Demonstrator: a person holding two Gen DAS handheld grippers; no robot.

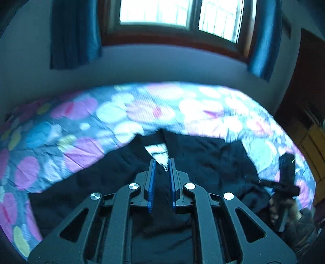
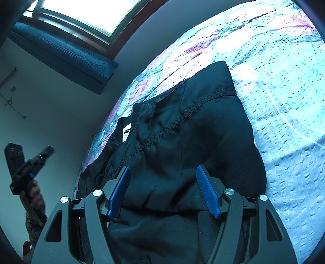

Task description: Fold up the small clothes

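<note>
No container anywhere in either view. Only writing: a white neck label (image 2: 127,135) inside the collar, dark print on it too small and blurred to read; same label (image 1: 156,149) smeared by motion blur in the left wrist view.

Black garment (image 2: 182,130) spread on the bed, over a quilted bedspread (image 2: 284,101) printed with pink, white and pale blue circles. Dark, thin, slightly wrinkled fabric; puckered seam running across it; one side folded inward to a straight edge with a corner poking up toward the far side of the bed. Collar turned toward the wall with the window (image 1: 178,14) and blue curtains (image 1: 75,32).

Left gripper (image 1: 162,165) lifted above the garment (image 1: 113,182), blue fingers (image 1: 151,178) drawn narrow with only a slim gap, nothing pinched between them. Also seen in the right wrist view, left gripper (image 2: 43,154) up in the air beside the bed, gripped by a hand (image 2: 34,195).

Right gripper (image 2: 162,172) low over the near part of the garment, fingers (image 2: 207,190) spread wide, cloth beneath them but no clamp on it. Right gripper (image 1: 287,178) also visible at the bed's edge in the left wrist view.
</note>
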